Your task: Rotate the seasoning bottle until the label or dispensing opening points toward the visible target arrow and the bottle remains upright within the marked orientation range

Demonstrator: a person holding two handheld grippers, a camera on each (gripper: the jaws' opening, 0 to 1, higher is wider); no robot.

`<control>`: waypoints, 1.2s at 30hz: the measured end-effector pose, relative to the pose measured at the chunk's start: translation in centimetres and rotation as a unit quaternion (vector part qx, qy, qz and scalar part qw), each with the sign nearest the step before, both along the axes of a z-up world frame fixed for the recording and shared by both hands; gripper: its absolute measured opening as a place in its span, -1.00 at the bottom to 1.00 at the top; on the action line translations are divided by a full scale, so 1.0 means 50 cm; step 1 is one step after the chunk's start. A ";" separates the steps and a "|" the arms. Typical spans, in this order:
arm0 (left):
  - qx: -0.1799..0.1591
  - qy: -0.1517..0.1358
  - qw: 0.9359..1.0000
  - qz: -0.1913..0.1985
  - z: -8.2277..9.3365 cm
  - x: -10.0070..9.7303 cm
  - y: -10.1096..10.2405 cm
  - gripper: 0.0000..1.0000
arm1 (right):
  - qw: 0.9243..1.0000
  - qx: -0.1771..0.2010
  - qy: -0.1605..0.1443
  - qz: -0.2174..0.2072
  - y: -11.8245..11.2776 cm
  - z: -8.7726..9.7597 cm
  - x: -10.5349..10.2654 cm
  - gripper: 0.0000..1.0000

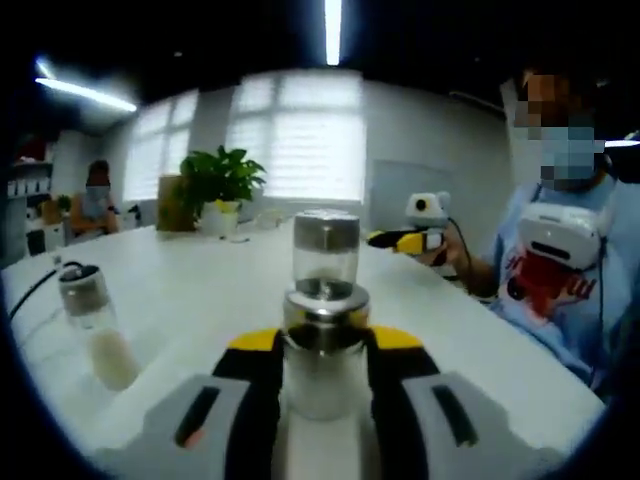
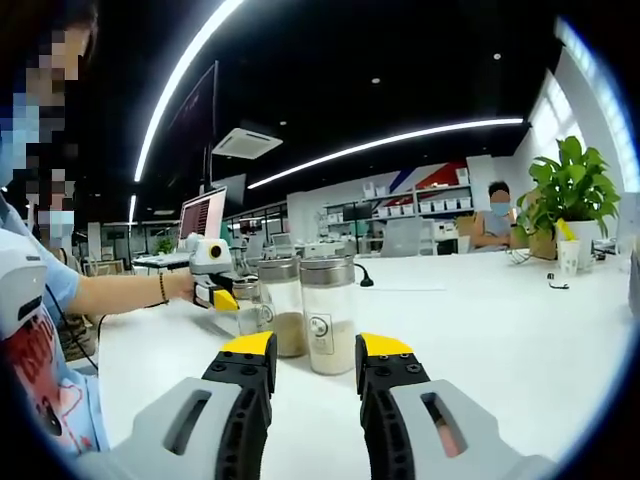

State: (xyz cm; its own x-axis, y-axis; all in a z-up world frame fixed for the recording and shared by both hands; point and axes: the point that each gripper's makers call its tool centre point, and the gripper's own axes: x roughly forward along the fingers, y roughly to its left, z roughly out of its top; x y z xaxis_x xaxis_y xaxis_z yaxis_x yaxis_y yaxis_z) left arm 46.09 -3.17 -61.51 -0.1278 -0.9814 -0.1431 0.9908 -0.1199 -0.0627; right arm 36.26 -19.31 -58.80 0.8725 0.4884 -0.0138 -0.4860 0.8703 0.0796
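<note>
Left gripper view: the left gripper is clamped on a clear bottle with a steel cap and pale powder in its lower part, standing upright between the yellow-tipped jaws on the white table. No label faces this camera. A second jar, also steel-capped and part full of pale powder, stands well to one side, apart from the held one. The tabletop beyond the bottle is bare up to a potted plant near the far edge, and the table's edge curves past a seated person holding the right gripper. Red print on the person's shirt is too blurred to read.

Right gripper view: the right gripper has its jaws apart and holds nothing, hovering low over the table. Ahead stand two jars close together: one with pale powder and a small square label whose mark cannot be read, and one with tan powder. The left gripper reaches in just beside them at the end of an outstretched arm, at a bottle mostly hidden behind it. Wide bare tabletop lies on the plant side.
</note>
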 end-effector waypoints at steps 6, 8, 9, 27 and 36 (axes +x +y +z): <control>0.025 -0.022 0.998 0.052 -0.022 0.030 0.007 -0.01 | 1.000 -0.016 0.007 -0.006 -0.006 -0.003 0.003 -0.36; 0.054 -0.035 0.994 0.089 -0.039 0.046 0.015 0.43 | 1.000 -0.018 0.005 -0.006 -0.009 0.000 0.002 -0.36; 0.055 -0.034 0.993 0.098 -0.039 0.046 0.019 0.57 | 1.000 -0.017 0.004 -0.006 -0.010 0.002 0.001 -0.36; -0.037 -0.032 0.952 0.303 0.044 0.009 0.042 0.73 | 1.000 -0.013 -0.003 -0.014 -0.018 0.006 0.003 -0.37; -0.016 -0.087 0.907 0.413 0.071 0.019 0.039 0.99 | 1.000 -0.019 -0.011 -0.015 -0.016 0.014 0.001 -0.37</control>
State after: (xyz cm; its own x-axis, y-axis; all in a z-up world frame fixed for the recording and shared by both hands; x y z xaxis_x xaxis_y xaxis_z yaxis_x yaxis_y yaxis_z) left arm 47.03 -1.21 -57.97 0.6738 -0.7365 -0.0603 0.7384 0.6678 0.0943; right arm 36.32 -20.11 -58.11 0.8867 0.4622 -0.0128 -0.4615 0.8864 0.0357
